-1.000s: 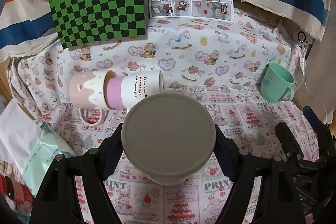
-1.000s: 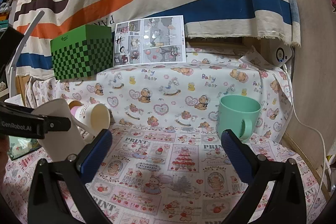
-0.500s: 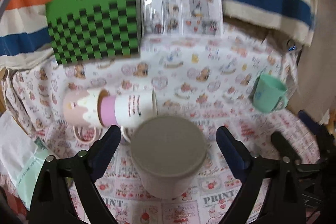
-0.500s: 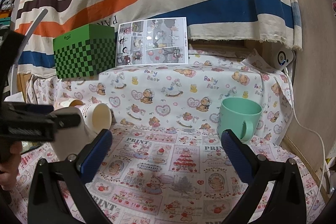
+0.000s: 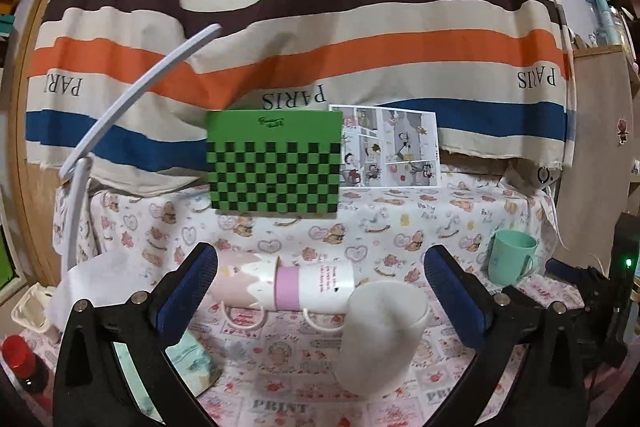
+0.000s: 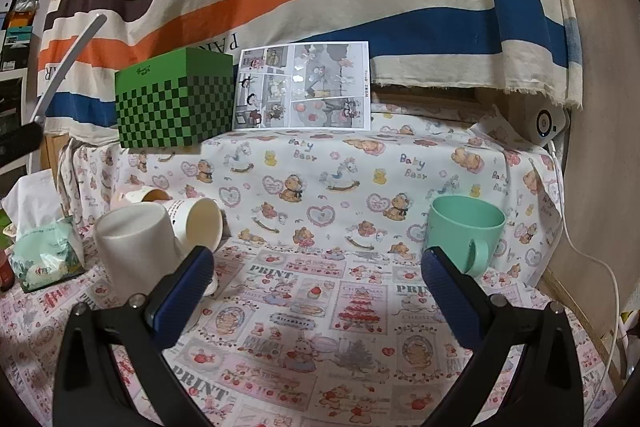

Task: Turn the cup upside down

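Printed cloth [image 6: 320, 307] covers the table, where the white cup [image 5: 380, 331] stands base-up, axis vertical, just ahead of the left gripper [image 5: 320, 291], its fingers spread wide and clear of it, nearer than the equally open right gripper [image 6: 316, 291].

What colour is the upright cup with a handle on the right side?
Mint green, shown best in the right wrist view.
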Tool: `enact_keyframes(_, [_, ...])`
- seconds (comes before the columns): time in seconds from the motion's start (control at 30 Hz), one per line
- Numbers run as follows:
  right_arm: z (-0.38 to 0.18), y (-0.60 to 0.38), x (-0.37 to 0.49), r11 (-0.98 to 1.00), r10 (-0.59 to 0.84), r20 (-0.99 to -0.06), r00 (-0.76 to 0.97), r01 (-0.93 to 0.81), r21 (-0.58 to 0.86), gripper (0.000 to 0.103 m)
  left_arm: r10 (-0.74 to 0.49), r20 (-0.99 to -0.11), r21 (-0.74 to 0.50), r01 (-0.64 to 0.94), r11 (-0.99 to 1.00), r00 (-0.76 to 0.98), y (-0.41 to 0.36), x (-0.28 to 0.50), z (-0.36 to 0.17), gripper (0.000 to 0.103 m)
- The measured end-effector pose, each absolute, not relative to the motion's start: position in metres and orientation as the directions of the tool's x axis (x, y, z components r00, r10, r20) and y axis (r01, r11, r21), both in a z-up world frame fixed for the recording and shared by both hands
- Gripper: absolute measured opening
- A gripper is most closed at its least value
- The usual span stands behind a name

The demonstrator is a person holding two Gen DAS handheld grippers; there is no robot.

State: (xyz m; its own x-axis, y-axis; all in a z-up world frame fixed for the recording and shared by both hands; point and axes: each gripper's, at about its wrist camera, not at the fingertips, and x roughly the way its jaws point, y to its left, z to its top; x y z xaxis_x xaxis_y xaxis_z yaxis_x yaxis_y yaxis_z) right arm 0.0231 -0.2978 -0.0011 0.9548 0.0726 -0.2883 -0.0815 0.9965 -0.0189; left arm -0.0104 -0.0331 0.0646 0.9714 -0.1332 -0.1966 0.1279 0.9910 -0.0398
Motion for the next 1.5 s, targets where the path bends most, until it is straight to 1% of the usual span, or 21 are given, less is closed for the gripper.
enact_keyframes(0.13, [-0.001, -0.297, 0.023, 0.996, 0.076, -0.289, 0.954, -0.087, -0.024, 0.103, -0.116, -0.196, -0.024, 0.113, 0.993, 0.974, -0.019, -0.016, 0.053, 0.103])
enact_keyframes(0.33, [-0.002, -0.297, 0.024, 0.996, 0.081, -0.294, 0.952, -0.092, -0.022, 0.103, -0.096, -0.249, -0.029, 0.092, 0.995, 0.964, -0.003, -0.012, 0.031, 0.102])
enact_keyframes(0.43, [-0.002, -0.296, 0.024, 0.995, 0.083, -0.295, 0.952, -0.094, -0.023, 0.103, -0.072, -0.251, -0.014, 0.071, 0.997, 0.965, 0.003, -0.012, 0.022, 0.103])
enact_keyframes(0.7, [-0.001, -0.295, 0.025, 0.995, 0.088, -0.297, 0.951, -0.1, -0.025, 0.103, -0.071, -0.286, -0.036, 0.063, 0.997, 0.956, 0.011, -0.008, 0.004, 0.103])
enact_keyframes(0.73, [-0.001, -0.295, 0.025, 0.995, 0.088, -0.297, 0.951, -0.1, -0.026, 0.103, -0.075, -0.292, -0.038, 0.067, 0.997, 0.954, 0.01, -0.007, 0.002, 0.103])
enact_keyframes(0.77, [-0.001, -0.295, 0.025, 0.995, 0.088, -0.297, 0.951, -0.1, -0.026, 0.103, -0.085, -0.316, -0.038, 0.077, 0.996, 0.945, 0.009, -0.003, 0.0, 0.103])
enact_keyframes(0.83, [-0.001, -0.295, 0.025, 0.995, 0.087, -0.298, 0.951, -0.099, -0.026, 0.103, -0.065, -0.342, -0.034, 0.057, 0.998, 0.937, 0.008, 0.002, -0.001, 0.103])
enact_keyframes(0.93, [-0.001, -0.295, 0.025, 0.994, 0.09, -0.301, 0.949, -0.102, -0.026, 0.103, -0.046, -0.319, -0.033, 0.037, 0.999, 0.947, 0.009, -0.003, 0.0, 0.103])
enact_keyframes(1.1, [-0.001, -0.294, 0.024, 0.995, 0.084, -0.297, 0.951, -0.098, -0.031, 0.103, -0.029, -0.31, 0.027, 0.039, 0.999, 0.95, -0.003, -0.005, 0.001, 0.103])
enact_keyframes(1.2, [-0.001, -0.293, 0.024, 0.994, 0.09, -0.297, 0.951, -0.106, -0.037, 0.103, -0.017, -0.3, 0.013, 0.022, 1.0, 0.954, 0.001, -0.006, 0.002, 0.103])
enact_keyframes(1.3, [-0.001, -0.294, 0.025, 0.994, 0.09, -0.301, 0.949, -0.105, -0.033, 0.103, -0.008, -0.314, -0.008, 0.006, 1.0, 0.949, 0.006, -0.003, 0.002, 0.103])
enact_keyframes(1.5, [-0.001, -0.29, 0.023, 0.992, 0.089, -0.294, 0.952, -0.111, -0.059, 0.103, -0.006, -0.321, -0.001, 0.006, 1.0, 0.947, 0.005, -0.001, 0.001, 0.103])
